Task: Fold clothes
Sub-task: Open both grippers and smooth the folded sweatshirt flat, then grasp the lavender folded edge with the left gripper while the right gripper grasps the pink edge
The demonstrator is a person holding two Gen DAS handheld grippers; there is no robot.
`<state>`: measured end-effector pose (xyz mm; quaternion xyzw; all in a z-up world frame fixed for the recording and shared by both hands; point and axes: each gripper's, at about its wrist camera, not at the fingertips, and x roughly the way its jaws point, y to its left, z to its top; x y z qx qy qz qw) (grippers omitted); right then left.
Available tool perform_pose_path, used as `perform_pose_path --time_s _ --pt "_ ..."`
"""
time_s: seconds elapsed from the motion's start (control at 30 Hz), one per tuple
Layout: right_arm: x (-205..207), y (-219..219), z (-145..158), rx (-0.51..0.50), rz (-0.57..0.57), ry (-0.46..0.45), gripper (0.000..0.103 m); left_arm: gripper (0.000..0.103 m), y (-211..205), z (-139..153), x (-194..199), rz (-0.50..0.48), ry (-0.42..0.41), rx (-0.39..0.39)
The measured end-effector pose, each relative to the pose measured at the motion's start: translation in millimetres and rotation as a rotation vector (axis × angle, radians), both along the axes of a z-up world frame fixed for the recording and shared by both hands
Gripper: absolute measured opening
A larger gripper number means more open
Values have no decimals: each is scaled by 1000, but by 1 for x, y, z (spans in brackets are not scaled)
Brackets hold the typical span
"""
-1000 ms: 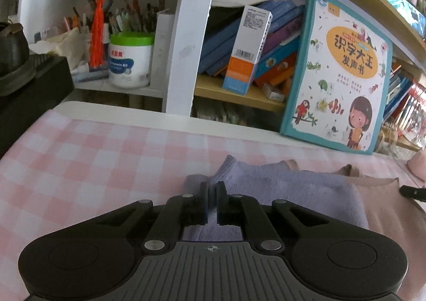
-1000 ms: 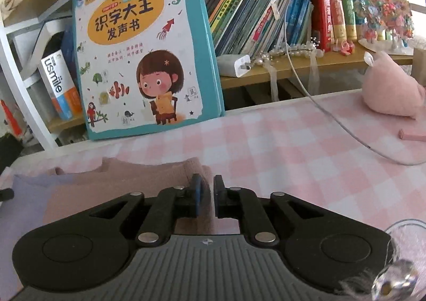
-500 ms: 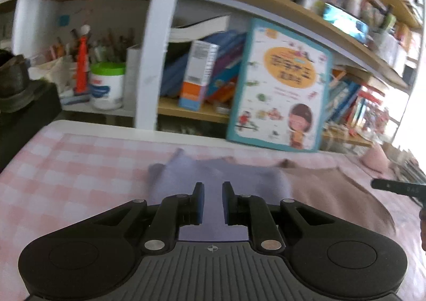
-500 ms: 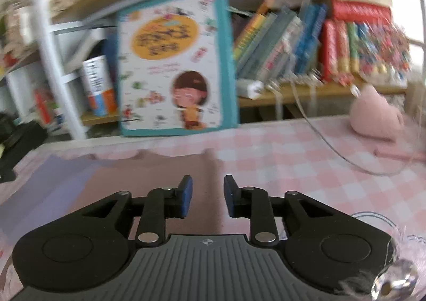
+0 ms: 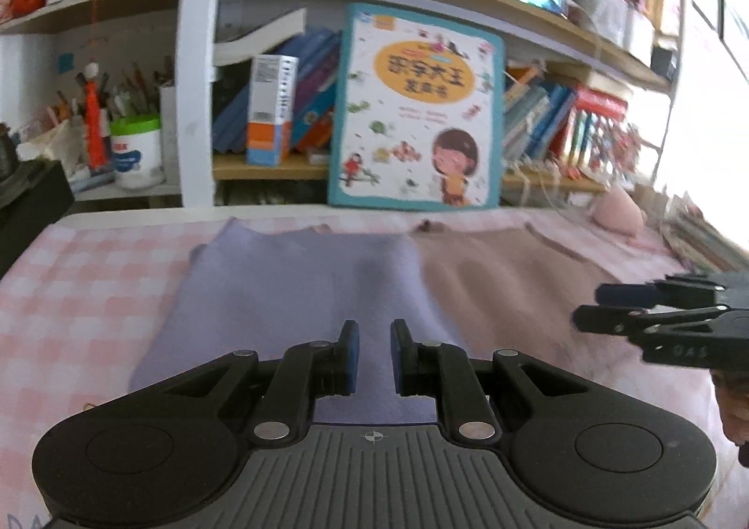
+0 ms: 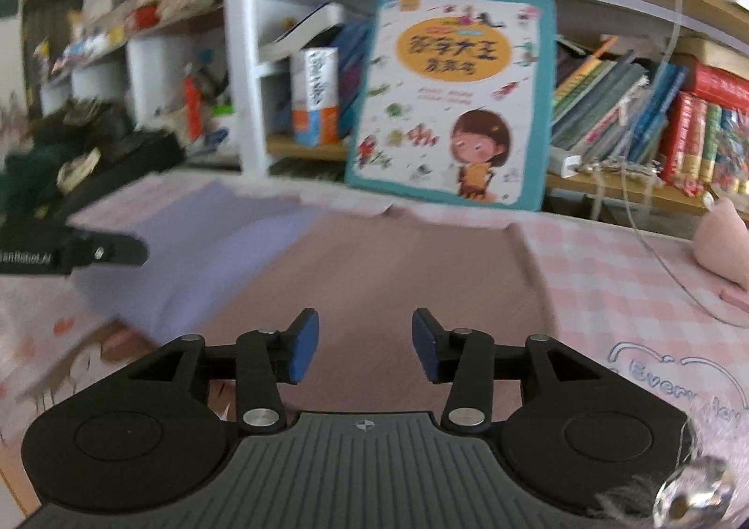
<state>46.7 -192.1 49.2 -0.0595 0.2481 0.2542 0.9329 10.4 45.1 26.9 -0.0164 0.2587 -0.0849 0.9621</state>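
Note:
A garment lies flat on the pink checked table: its left part is lavender (image 5: 290, 290) and its right part is dusty pink-brown (image 5: 505, 290). It also shows in the right wrist view, lavender (image 6: 196, 248) and pink-brown (image 6: 398, 267). My left gripper (image 5: 373, 353) is open and empty above the lavender part's near edge. My right gripper (image 6: 365, 348) is open wide and empty above the pink-brown part. The right gripper's fingers (image 5: 627, 309) show at the right of the left wrist view.
A children's picture book (image 5: 416, 107) leans on the bookshelf behind the table. A white tub with green lid (image 5: 135, 150) and a black box (image 5: 33, 201) stand at the left. A pink plush (image 6: 723, 243) and a cable (image 6: 674, 276) lie at the right.
Both grippers have opened, let go of the garment and pulled back and up. The garment now lies spread flat.

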Motion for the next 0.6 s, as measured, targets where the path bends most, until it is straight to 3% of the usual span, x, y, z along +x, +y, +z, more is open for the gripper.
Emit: perform_pose_path --time_s 0.07,0.13,0.2,0.37,0.47,0.6 --pt "-3 4 -3 -33 12 -12 44 25 -2 -1 -2 17 2 22" --pt "-4 5 -3 -48 20 -28 51 40 2 -2 -6 37 16 -3" --pt "-2 3 -1 -50 28 -34 56 45 7 -3 -9 57 30 -30" --pt "9 -6 0 -51 55 -17 56 47 19 -6 -20 119 82 -68" --pt "13 -10 -3 -72 73 -14 57 47 19 -7 -26 159 95 -37" --pt "17 -16 -3 -78 96 -23 68 53 19 -8 -30 212 115 0"
